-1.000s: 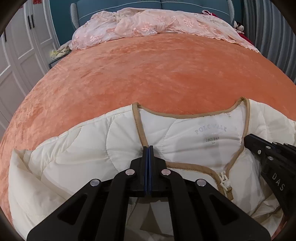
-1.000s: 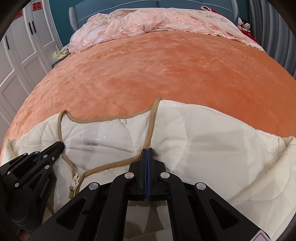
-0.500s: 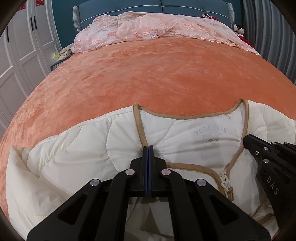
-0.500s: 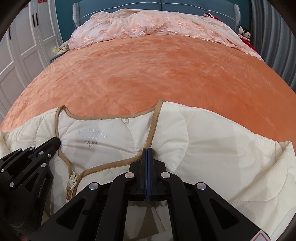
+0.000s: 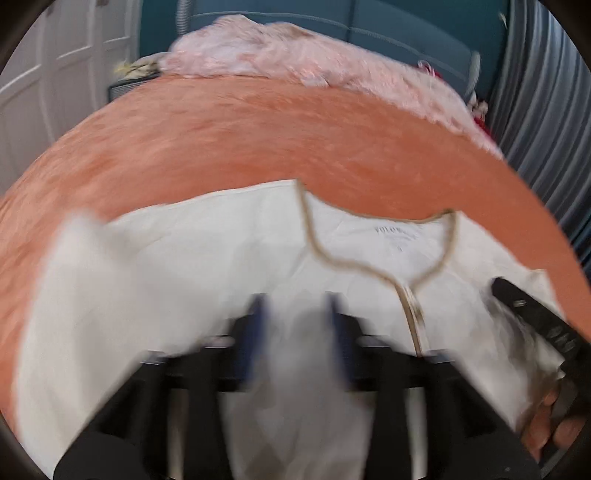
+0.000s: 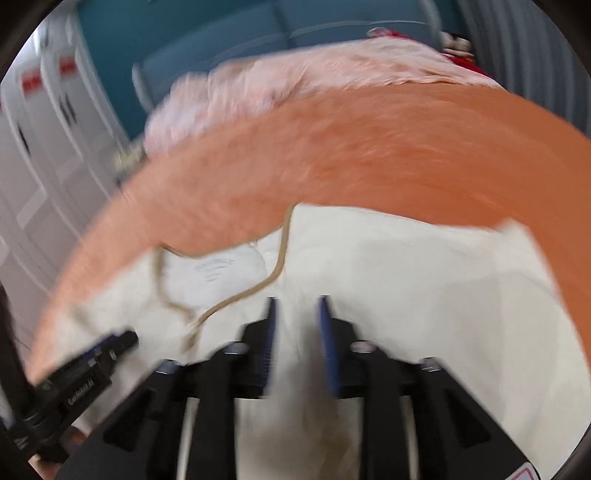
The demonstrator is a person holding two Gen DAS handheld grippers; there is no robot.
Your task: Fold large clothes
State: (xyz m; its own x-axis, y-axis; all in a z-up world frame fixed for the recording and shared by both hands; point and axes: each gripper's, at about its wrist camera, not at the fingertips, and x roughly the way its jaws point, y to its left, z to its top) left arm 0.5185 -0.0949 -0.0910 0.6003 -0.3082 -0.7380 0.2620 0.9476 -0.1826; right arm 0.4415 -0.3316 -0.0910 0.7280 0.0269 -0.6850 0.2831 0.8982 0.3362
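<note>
A cream quilted jacket [image 5: 184, 266] with tan collar trim [image 5: 369, 266] lies spread on the orange bed cover [image 5: 295, 140], collar toward the headboard. My left gripper [image 5: 296, 314] hovers over the jacket's left shoulder. Its jaws are opening, and blurred cream fabric shows in the gap with no pad pressing on it. My right gripper [image 6: 298, 314] hangs over the other shoulder of the jacket [image 6: 424, 280]. Its jaws are also opening, apart over the fabric. Each gripper shows at the edge of the other's view: the right gripper [image 5: 517, 299], the left gripper [image 6: 122, 339]. Both views are motion-blurred.
A pink lace cloth [image 5: 277, 55] lies heaped at the far end of the bed against a teal headboard [image 5: 369, 29]. White wardrobe doors [image 5: 44, 74] stand on the left, a grey curtain [image 5: 546, 110] on the right. A person's fingers [image 5: 546, 424] hold the right gripper.
Both grippers were shut on the jacket near the collar; now their jaws stand apart and both have pulled back and up, so more of the jacket shows. Both views have rolled and blurred.
</note>
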